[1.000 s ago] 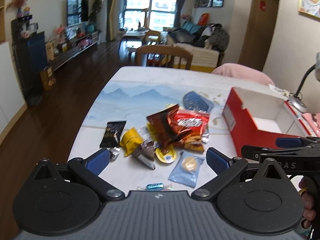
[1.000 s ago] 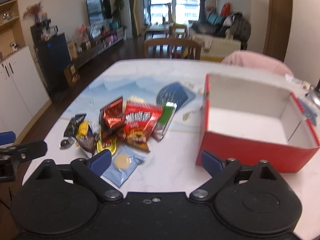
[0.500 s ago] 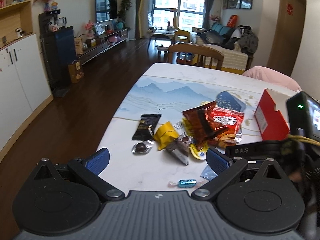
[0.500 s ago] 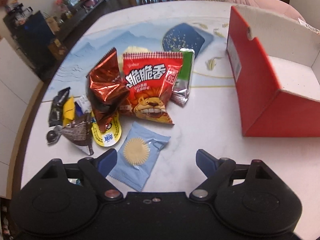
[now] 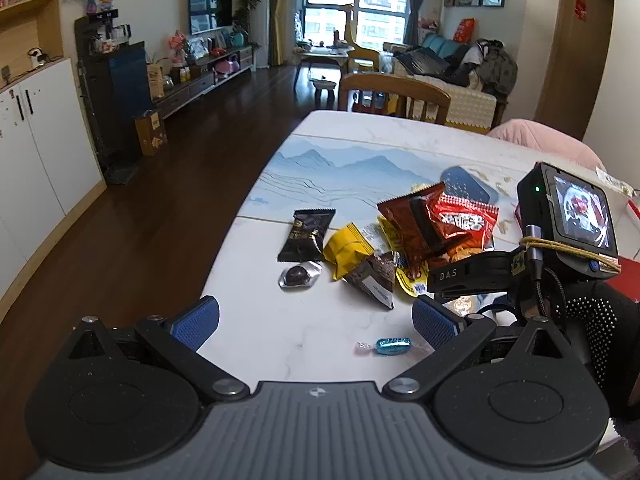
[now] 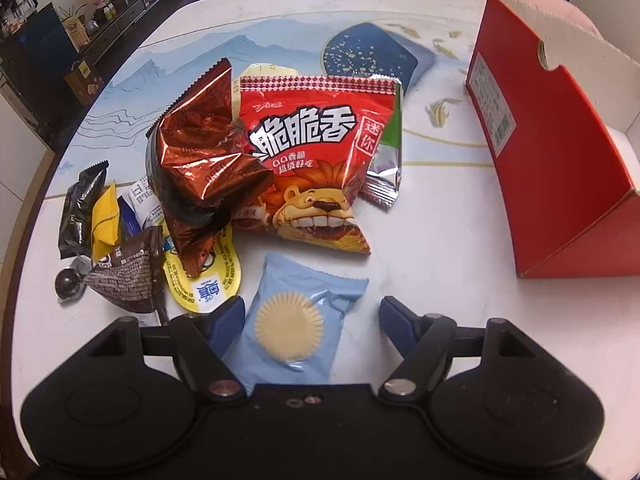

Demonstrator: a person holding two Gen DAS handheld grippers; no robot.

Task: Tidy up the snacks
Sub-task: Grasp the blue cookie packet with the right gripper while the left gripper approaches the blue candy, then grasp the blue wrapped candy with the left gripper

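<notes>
Between the right gripper's (image 6: pixel 312 314) spread fingers lies the pale blue cookie packet (image 6: pixel 298 320), not yet pinched; the jaws have just been closing around it.

Ahead and to the right of that tool the red box (image 6: pixel 560 184) shows a bare white floor where visible, so the sorting looks barely begun. Just ahead of its fingers the snack pile waits on the table (image 6: pixel 432 240): the red lion bag (image 6: pixel 316 160), the crumpled brown bag (image 6: pixel 200 156), smaller wrappers to the left. The right tool pitches steeply down over the packet. The left gripper (image 5: pixel 314 320) hangs wide open and empty, a blue candy (image 5: pixel 393 346) lying between its fingers.
</notes>
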